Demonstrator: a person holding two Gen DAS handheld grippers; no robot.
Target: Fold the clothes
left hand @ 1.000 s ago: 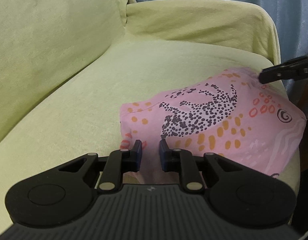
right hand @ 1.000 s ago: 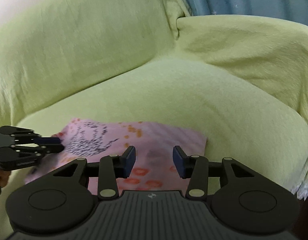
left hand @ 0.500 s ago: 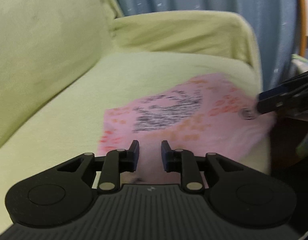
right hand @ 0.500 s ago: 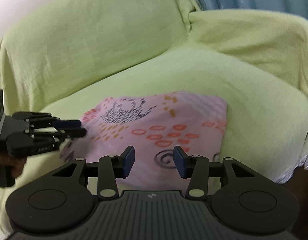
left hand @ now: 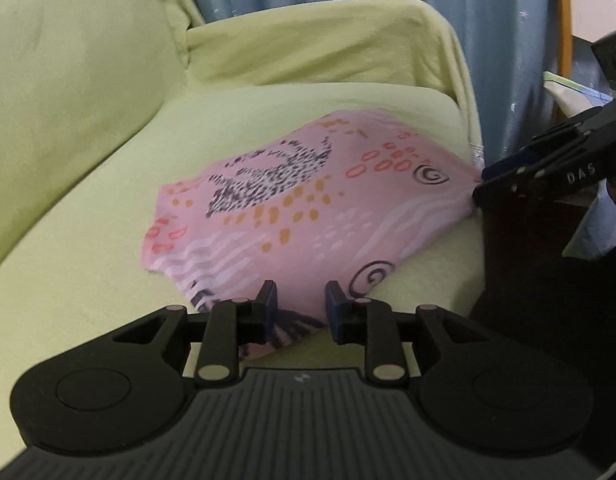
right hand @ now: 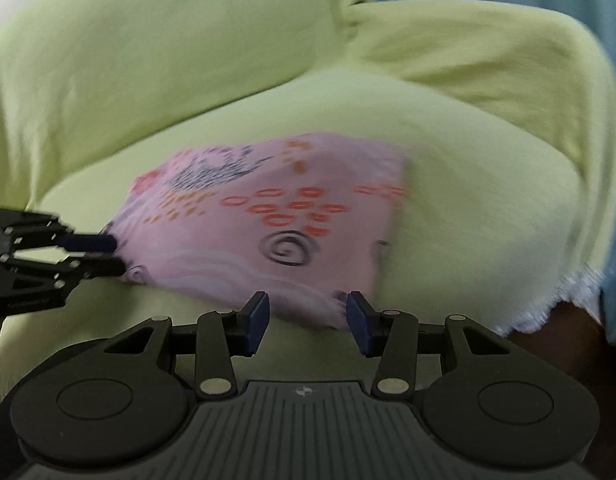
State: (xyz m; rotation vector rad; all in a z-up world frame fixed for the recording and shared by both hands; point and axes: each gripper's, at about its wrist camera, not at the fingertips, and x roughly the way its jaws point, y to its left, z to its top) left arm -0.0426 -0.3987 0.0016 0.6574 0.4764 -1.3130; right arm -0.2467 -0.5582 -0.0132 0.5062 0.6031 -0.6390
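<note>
Left wrist view: the pink patterned garment (left hand: 308,208) lies folded flat on the seat of the yellow-green sofa (left hand: 87,128), and the left gripper (left hand: 299,306) sits at its near edge with jaws parted, the cloth between them. To the right, the right gripper (right hand: 307,316) also stands open at the garment's near corner.

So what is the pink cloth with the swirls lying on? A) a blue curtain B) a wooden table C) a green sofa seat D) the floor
C: the pink patterned cloth lies spread on the yellow-green sofa seat, with the sofa's backrest and armrest behind it.
</note>
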